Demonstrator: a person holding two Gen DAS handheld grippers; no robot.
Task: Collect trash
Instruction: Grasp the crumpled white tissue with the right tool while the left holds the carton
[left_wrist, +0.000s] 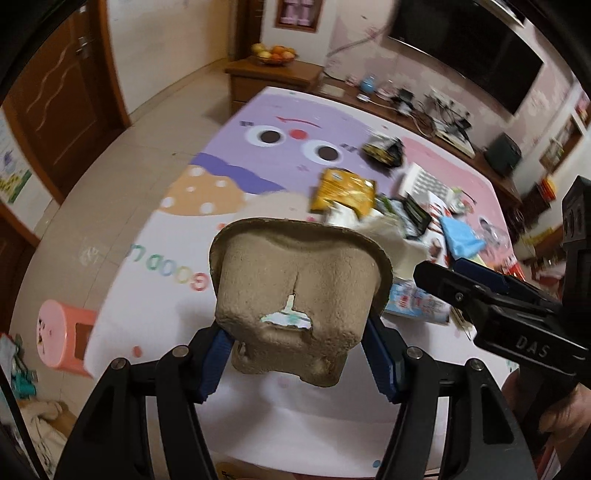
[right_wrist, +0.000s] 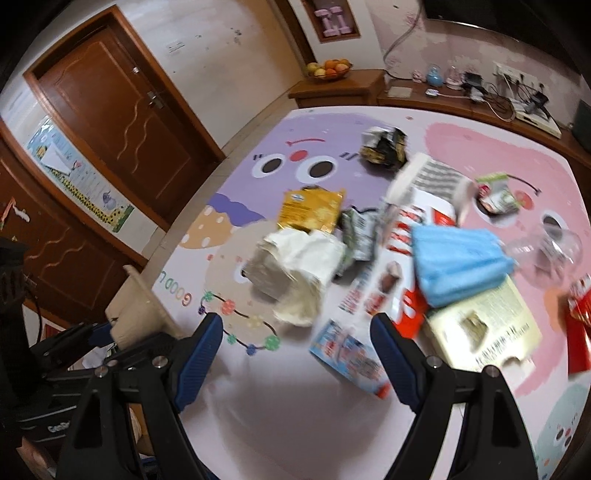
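My left jaws are clamping a rough, torn brown pulp-carton cup above the cartoon-printed table, while my right jaws are gaping empty over its bare near edge, crumpled wrappers just beyond.

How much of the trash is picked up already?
Not much yet. The left gripper is clamped on a brown pulp carton piece, lifted off the table. The right gripper is open and empty. Still lying there: the yellow packet, crumpled white paper, blue mask pack, and small milk box.
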